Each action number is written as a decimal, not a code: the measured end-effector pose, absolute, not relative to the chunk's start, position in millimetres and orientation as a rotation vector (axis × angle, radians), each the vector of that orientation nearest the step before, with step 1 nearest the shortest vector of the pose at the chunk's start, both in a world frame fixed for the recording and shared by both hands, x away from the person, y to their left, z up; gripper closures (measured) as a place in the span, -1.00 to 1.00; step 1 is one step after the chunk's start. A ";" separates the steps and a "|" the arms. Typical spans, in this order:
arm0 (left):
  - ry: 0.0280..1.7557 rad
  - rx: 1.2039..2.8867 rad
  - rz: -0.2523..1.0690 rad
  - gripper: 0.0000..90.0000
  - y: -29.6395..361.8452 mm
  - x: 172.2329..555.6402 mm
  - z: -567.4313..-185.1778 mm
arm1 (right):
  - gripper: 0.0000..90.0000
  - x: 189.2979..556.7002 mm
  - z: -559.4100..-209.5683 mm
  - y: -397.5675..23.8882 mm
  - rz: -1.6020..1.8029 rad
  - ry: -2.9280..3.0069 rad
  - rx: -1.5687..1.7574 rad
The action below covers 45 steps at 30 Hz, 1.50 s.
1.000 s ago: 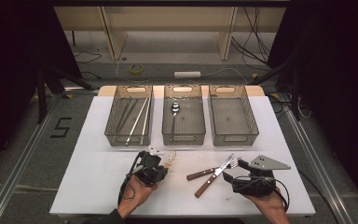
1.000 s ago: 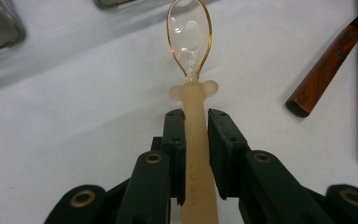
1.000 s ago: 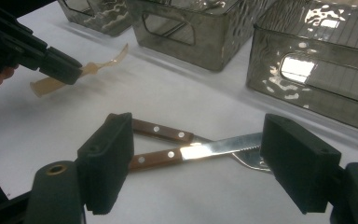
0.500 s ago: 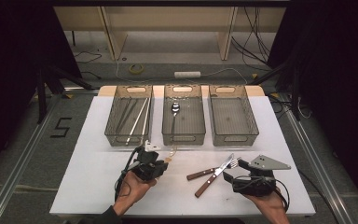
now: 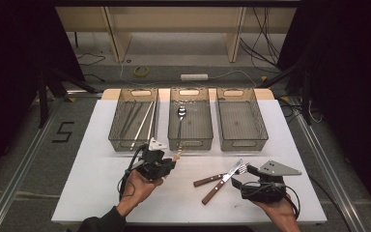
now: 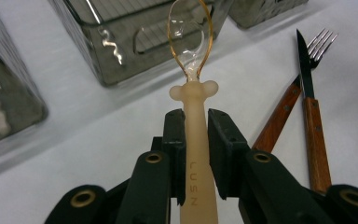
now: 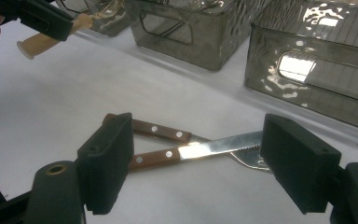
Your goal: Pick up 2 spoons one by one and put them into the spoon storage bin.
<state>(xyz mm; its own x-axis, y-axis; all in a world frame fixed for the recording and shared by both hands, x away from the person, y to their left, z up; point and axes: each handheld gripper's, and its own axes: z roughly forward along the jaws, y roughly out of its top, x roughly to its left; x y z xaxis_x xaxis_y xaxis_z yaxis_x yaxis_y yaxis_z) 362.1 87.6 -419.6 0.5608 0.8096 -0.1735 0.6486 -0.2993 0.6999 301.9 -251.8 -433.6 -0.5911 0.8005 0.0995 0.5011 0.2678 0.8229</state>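
Since a second ago the left gripper point(image 5: 173, 160) has lifted the spoon point(image 6: 192, 70), clamped by its pale handle, off the bench point(image 5: 96, 188) toward the bins at frame centre, so sorting it looks like the step in hand. The right gripper point(image 7: 196, 158) waits wide open at lower right around the crossed knife point(image 7: 214, 147) and fork point(image 5: 222, 175). Of 3 bins, the left bin point(image 5: 121, 143) holds chopsticks point(image 5: 142, 123), the middle bin point(image 5: 191, 144) 1 metal spoon point(image 5: 180, 116), and the right bin point(image 5: 244, 144) looks empty.

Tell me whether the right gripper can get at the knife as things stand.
Probably yes: the right gripper is open with the knife lying between its jaws. The knife crosses the fork, which may get caught too.
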 end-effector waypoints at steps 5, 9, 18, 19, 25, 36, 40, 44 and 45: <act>1.157 2.006 0.288 0.71 87.3 371.6 -408.3 | -0.40 302.1 -433.6 -252.2 1.242 2.209 1.190; 1.143 1.987 0.301 0.71 86.8 379.1 -399.4 | -0.40 302.2 -433.7 -252.3 1.242 2.209 1.189; 1.118 1.947 0.328 0.71 83.0 398.9 -380.8 | -0.40 302.2 -433.6 -252.4 1.245 2.207 1.189; 1.125 1.934 0.327 0.71 82.8 401.6 -378.8 | -0.40 302.1 -433.6 -252.4 1.245 2.208 1.189; 1.137 1.887 0.324 0.71 82.5 419.1 -369.4 | -0.40 302.2 -433.8 -252.6 1.244 2.211 1.186; 1.193 1.829 0.350 0.71 74.4 463.3 -371.2 | -0.40 302.6 -434.2 -253.4 1.244 2.213 1.189; 1.223 1.825 0.354 0.71 72.6 475.8 -379.4 | -0.40 303.0 -434.8 -253.8 1.245 2.213 1.190; 1.244 1.827 0.364 0.71 71.4 485.8 -385.9 | -0.40 303.1 -434.9 -253.8 1.248 2.213 1.190; 1.258 1.815 0.365 0.71 70.3 488.4 -387.4 | -0.40 303.2 -434.9 -253.8 1.247 2.215 1.191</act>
